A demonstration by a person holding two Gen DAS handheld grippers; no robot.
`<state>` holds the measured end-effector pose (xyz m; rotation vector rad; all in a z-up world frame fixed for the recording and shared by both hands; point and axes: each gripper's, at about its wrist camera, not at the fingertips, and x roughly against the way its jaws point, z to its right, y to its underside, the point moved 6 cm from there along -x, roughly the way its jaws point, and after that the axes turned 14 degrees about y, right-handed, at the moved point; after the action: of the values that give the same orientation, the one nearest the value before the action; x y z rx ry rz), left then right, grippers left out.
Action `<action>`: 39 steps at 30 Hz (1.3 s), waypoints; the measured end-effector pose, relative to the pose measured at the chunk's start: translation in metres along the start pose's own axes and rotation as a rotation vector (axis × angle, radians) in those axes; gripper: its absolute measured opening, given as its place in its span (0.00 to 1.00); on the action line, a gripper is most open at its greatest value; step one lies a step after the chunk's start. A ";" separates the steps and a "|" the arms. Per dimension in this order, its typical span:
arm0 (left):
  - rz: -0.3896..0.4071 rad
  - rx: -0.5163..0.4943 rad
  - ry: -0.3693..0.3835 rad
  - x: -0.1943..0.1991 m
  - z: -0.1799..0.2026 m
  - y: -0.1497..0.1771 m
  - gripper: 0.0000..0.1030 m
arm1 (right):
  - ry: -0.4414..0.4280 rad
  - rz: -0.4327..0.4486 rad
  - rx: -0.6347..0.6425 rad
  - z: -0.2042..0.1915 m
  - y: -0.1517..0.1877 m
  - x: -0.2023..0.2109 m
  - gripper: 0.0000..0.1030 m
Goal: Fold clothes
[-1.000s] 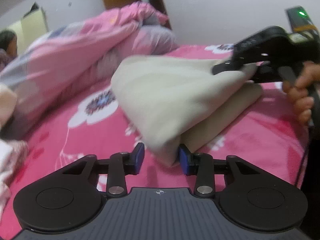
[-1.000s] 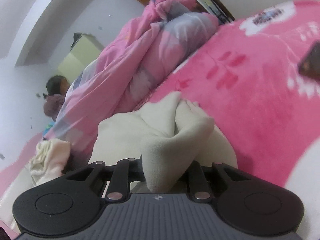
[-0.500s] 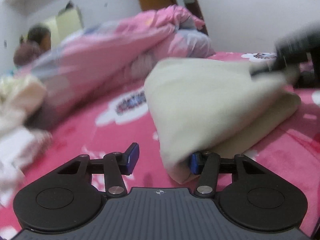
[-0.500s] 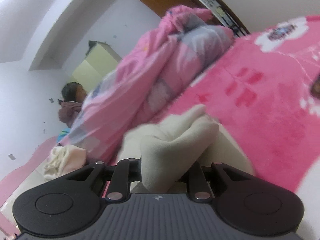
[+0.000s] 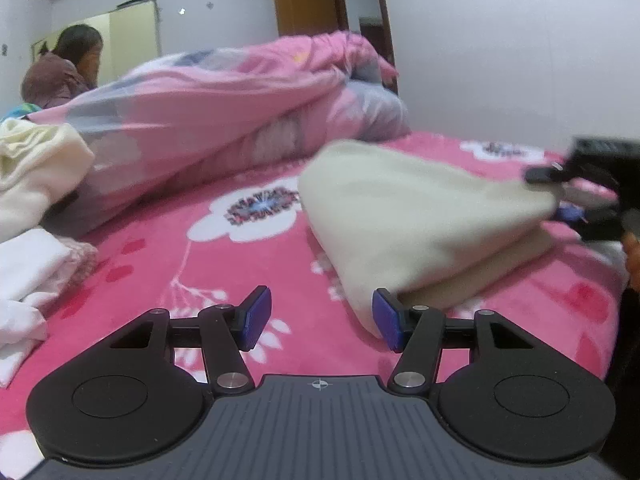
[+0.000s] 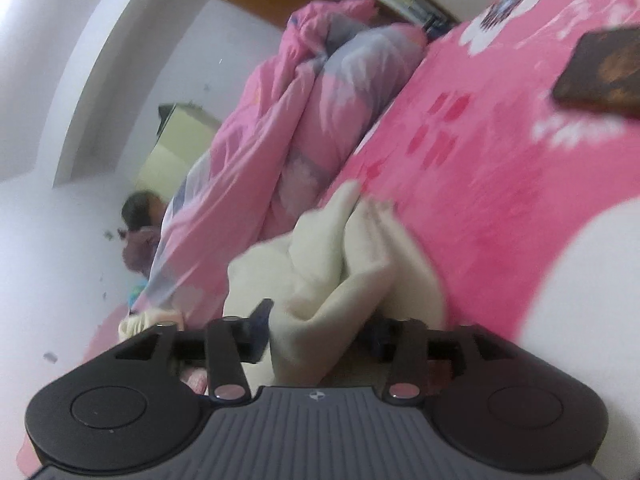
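Left gripper (image 5: 321, 319) stands open and empty, its right pad just beside the near corner of the folded cream garment (image 5: 416, 220), which lies on the pink floral bed (image 5: 168, 256). Right gripper (image 6: 320, 330) has its 2 fingers parted around a bunched fold of the garment; grip not determinable.

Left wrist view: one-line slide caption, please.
Left gripper open beside folded cream garment on pink floral bedspread; right gripper at its far corner.
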<state>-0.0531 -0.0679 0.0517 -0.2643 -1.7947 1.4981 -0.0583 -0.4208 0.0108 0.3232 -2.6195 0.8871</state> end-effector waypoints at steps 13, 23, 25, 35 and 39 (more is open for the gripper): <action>0.050 0.013 0.076 -0.048 0.018 -0.037 0.42 | 0.116 0.207 0.265 -0.053 -0.018 0.039 0.20; -0.015 0.046 0.037 -0.061 0.001 -0.022 0.42 | 0.230 0.114 0.289 -0.019 0.018 -0.003 0.13; -0.022 0.054 0.032 -0.061 -0.003 -0.022 0.42 | 0.236 0.169 0.358 -0.035 0.017 0.009 0.13; -0.030 0.050 0.012 -0.060 -0.007 -0.021 0.42 | 0.146 0.260 0.721 -0.117 0.057 0.008 0.14; -0.026 0.077 0.012 -0.057 -0.012 -0.023 0.43 | 0.229 0.159 0.664 -0.080 0.069 -0.034 0.11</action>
<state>0.0006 -0.1000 0.0484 -0.2104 -1.7210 1.5408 -0.0293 -0.3139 0.0196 0.1595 -2.0968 1.7281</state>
